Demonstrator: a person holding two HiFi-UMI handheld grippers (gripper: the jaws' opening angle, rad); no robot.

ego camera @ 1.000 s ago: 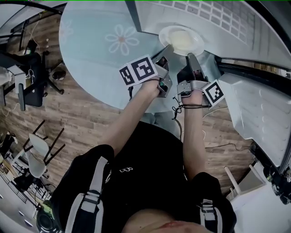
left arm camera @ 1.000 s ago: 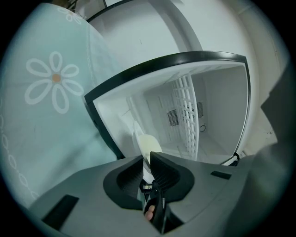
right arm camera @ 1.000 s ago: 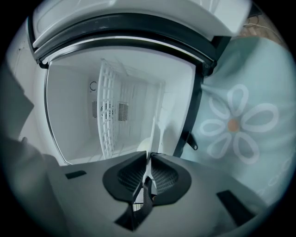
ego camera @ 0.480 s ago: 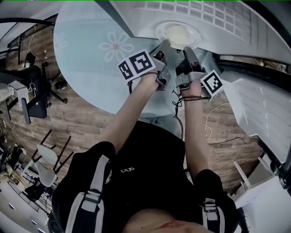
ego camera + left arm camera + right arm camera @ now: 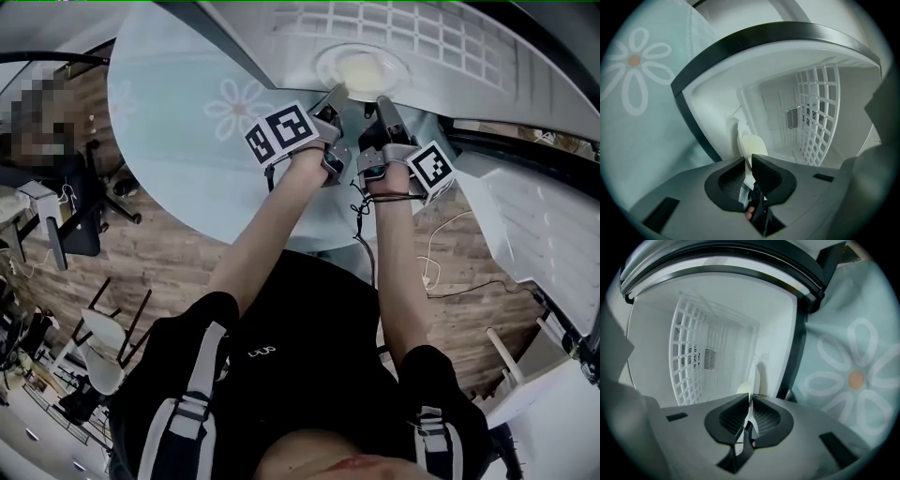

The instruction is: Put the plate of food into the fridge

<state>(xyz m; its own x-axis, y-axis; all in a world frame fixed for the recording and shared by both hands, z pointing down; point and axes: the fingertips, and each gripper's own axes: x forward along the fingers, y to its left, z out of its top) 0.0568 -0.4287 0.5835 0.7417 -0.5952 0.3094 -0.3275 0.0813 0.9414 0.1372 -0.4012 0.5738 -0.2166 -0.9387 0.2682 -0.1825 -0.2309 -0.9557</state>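
Note:
A white plate [image 5: 361,67] with pale yellow food lies just inside the open white fridge [image 5: 441,37]. My left gripper [image 5: 335,93] is shut on the plate's near left rim, and my right gripper [image 5: 382,99] grips the near right rim. In the left gripper view the plate [image 5: 752,144] stands edge-on between the pads of that gripper [image 5: 749,162]. The right gripper view shows the thin rim [image 5: 752,380] pinched by the right gripper [image 5: 751,402], whose jaws are closing on it.
A white wire rack [image 5: 818,112] lines the fridge's inside, with a dark door seal [image 5: 740,42] round the opening. The fridge stands on a pale teal table with daisy prints [image 5: 234,98]. A white panel [image 5: 544,225] lies at the right. Chairs [image 5: 94,328] stand on the wooden floor.
Both grippers have carried the plate forward, away from me, past the fridge's opening. The arms have stretched out farther.

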